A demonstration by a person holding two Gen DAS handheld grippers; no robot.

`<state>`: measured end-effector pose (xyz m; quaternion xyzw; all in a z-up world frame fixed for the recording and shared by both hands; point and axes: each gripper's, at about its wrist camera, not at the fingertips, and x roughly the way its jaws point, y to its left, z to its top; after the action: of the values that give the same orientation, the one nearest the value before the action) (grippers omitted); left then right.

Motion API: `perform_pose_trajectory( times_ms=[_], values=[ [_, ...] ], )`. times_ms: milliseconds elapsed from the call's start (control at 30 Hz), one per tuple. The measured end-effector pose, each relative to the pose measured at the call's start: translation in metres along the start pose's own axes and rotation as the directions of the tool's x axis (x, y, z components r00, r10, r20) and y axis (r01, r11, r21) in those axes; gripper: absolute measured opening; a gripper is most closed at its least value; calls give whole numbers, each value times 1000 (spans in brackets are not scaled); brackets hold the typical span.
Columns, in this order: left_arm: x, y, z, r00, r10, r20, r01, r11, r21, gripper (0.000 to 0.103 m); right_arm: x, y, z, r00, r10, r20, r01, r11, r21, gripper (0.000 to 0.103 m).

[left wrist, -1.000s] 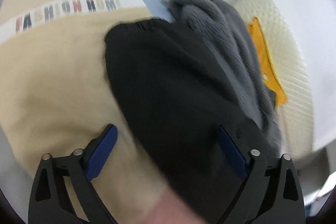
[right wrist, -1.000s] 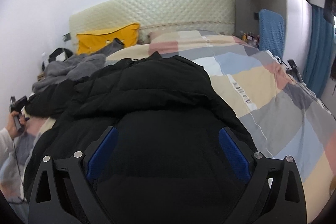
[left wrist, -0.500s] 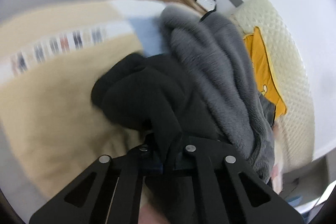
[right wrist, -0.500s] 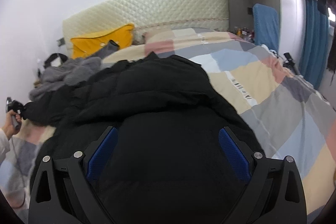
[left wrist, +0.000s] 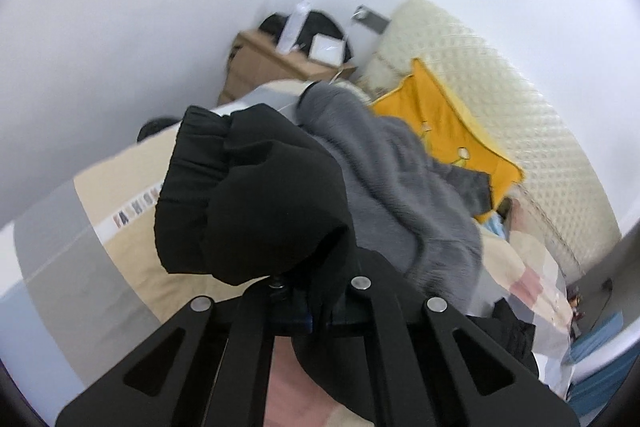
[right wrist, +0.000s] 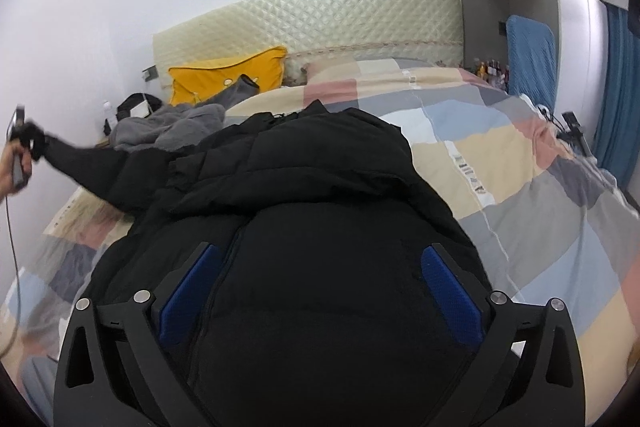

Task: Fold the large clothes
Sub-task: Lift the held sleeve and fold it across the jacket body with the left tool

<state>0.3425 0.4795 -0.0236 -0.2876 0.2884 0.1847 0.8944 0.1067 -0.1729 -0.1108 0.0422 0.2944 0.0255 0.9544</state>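
Observation:
A black puffer jacket point(right wrist: 304, 211) lies spread on the bed's patchwork quilt point(right wrist: 520, 163). My right gripper point(right wrist: 316, 283) is open just above its body, blue pads point(right wrist: 450, 291) apart. My left gripper point(left wrist: 300, 311) is shut on the jacket's left sleeve point(left wrist: 248, 203) near the cuff and holds it up off the bed. In the right wrist view that sleeve point(right wrist: 92, 163) stretches out to the far left, where my left gripper point(right wrist: 20, 139) holds it.
A grey fleece garment point(left wrist: 400, 179) is piled beside the sleeve, before a yellow pillow point(left wrist: 452, 119) and quilted headboard point(left wrist: 520, 107). A wooden nightstand point(left wrist: 272, 63) with items stands by the wall. Blue curtains point(right wrist: 620, 87) hang at the right.
My left gripper closed on the sleeve and has lifted it up and out to the left, stretching it from the jacket. My right gripper stayed open over the jacket.

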Motion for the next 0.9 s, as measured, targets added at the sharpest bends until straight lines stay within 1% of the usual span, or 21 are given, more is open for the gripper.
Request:
perform_pose_trajectory(
  times_ms=[67, 133, 233, 333, 400, 467, 500, 600, 667, 700, 767, 867, 900],
  values=[
    [-18, -28, -5, 1000, -3, 7, 2, 996, 85, 2, -3, -3, -2, 1000, -10, 2, 10, 1000, -18, 102],
    [-39, -55, -14, 999, -27, 25, 23, 988, 154, 2, -3, -9, -1, 1000, 0, -4, 0, 1000, -18, 102],
    [-66, -87, -22, 998, -47, 48, 35, 976, 217, 2, -5, -18, 1, 1000, 11, -6, -11, 1000, -11, 102],
    [-86, -117, -28, 996, -72, 58, 55, 964, 259, 2, -10, -26, 7, 1000, 18, 16, -18, 999, -30, 102],
    [-101, -140, -34, 993, -109, 54, 88, 952, 293, 2, -16, -31, 11, 999, 6, 31, -4, 998, -62, 102],
    [-117, -166, -45, 989, -137, 62, 107, 931, 350, 2, -22, -40, 13, 999, 10, 50, -7, 998, -58, 102],
    [-121, -175, -48, 988, -144, 62, 112, 925, 364, 2, -24, -44, 12, 998, 19, 55, -16, 999, -51, 102],
    [-138, -211, -65, 982, -180, 51, 142, 894, 424, 2, -28, -55, 12, 998, 32, 62, -29, 999, -43, 102],
    [-148, -238, -81, 980, -198, 38, 157, 866, 475, 2, -29, -62, 11, 997, 34, 68, -31, 999, -39, 102],
    [-154, -247, -89, 978, -207, 34, 162, 849, 504, 2, -30, -66, 10, 997, 35, 70, -33, 999, -34, 102],
    [-160, -276, -110, 975, -221, 34, 162, 802, 575, 2, -31, -76, 10, 996, 43, 72, -41, 999, -21, 102],
    [-163, -311, -138, 968, -252, 5, 197, 769, 608, 2, -33, -88, 10, 996, 54, 77, -55, 998, 11, 102],
    [-162, -324, -151, 965, -263, -8, 211, 754, 622, 2, -34, -91, 10, 995, 58, 79, -59, 998, 20, 102]
  ],
)
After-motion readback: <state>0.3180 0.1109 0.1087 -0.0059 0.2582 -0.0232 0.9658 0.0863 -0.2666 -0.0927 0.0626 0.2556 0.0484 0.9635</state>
